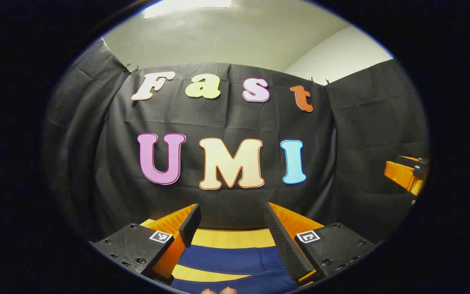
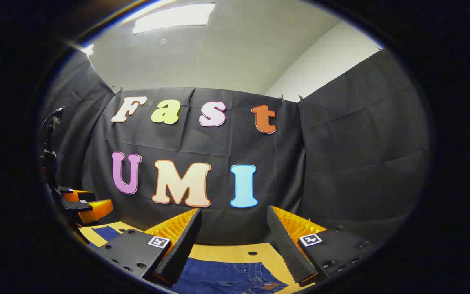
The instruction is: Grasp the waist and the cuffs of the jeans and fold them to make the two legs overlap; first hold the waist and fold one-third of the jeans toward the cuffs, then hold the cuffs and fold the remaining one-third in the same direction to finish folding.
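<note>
Dark blue jeans [image 1: 235, 259] lie flat on the yellow table [image 1: 235, 239], their two legs showing as blue bands below my left gripper [image 1: 231, 208]. That gripper hovers above them, open, with nothing between its fingers. In the right gripper view the waist end of the jeans [image 2: 227, 277], with stitched pockets, lies under my right gripper [image 2: 234, 211], which is also open and holds nothing. The right gripper [image 1: 406, 173] appears orange at the far right of the left gripper view. The left gripper [image 2: 84, 206] sits at the left edge of the right gripper view, over a bit of blue cloth [image 2: 106, 232].
The black cloth wall [image 1: 227, 122] stands close behind the table's far edge. A small dark hole [image 2: 252, 253] marks the tabletop [image 2: 235, 250] beyond the waist. A person's fingertips [image 1: 218, 290] peek in at the bottom of the left gripper view.
</note>
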The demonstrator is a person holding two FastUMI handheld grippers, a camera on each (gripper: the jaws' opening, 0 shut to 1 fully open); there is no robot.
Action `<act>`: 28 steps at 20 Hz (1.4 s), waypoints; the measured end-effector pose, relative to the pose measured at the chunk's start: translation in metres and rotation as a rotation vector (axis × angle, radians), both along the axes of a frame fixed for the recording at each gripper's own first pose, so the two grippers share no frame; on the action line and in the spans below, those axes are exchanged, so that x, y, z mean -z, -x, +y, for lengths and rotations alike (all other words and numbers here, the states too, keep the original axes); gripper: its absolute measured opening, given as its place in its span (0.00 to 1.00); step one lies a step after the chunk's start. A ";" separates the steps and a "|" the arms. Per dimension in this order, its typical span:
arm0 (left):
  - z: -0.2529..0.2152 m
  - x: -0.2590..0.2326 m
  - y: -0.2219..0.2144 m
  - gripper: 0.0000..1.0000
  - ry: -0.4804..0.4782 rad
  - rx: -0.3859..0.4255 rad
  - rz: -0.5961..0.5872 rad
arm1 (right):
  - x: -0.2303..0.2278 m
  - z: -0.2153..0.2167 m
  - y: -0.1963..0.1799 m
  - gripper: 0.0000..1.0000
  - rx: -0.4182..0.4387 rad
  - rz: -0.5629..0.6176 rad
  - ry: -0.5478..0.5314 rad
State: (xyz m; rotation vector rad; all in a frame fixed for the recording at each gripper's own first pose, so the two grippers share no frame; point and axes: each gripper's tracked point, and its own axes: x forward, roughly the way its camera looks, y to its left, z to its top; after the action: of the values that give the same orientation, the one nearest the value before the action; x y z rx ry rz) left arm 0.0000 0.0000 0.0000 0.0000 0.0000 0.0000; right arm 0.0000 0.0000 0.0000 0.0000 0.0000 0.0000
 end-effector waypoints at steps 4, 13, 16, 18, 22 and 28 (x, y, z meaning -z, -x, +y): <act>-0.003 0.001 0.001 0.93 -0.010 0.011 -0.003 | 0.000 0.002 0.000 0.99 -0.007 -0.004 0.010; 0.032 0.002 0.011 0.94 -0.101 -0.119 -0.005 | 0.025 0.009 -0.018 0.99 -0.101 0.019 -0.014; 0.056 0.006 0.028 0.97 -0.151 -0.211 0.021 | 0.039 0.027 -0.032 0.99 -0.188 0.027 -0.069; 0.078 0.010 0.044 0.95 -0.199 -0.271 0.048 | 0.050 0.041 -0.038 0.99 -0.252 0.038 -0.090; 0.128 0.024 0.070 0.94 -0.236 -0.322 0.103 | 0.062 0.075 -0.041 0.99 -0.307 0.074 -0.113; 0.225 0.075 0.098 1.00 -0.399 -0.221 0.273 | 0.064 0.121 -0.035 0.99 -0.209 0.083 -0.099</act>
State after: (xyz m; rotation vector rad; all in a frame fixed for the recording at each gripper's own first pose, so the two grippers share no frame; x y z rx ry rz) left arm -0.0984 0.2252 -0.0745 0.3989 0.2731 0.2214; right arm 0.0350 0.1212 -0.0641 0.0989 0.0835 0.2090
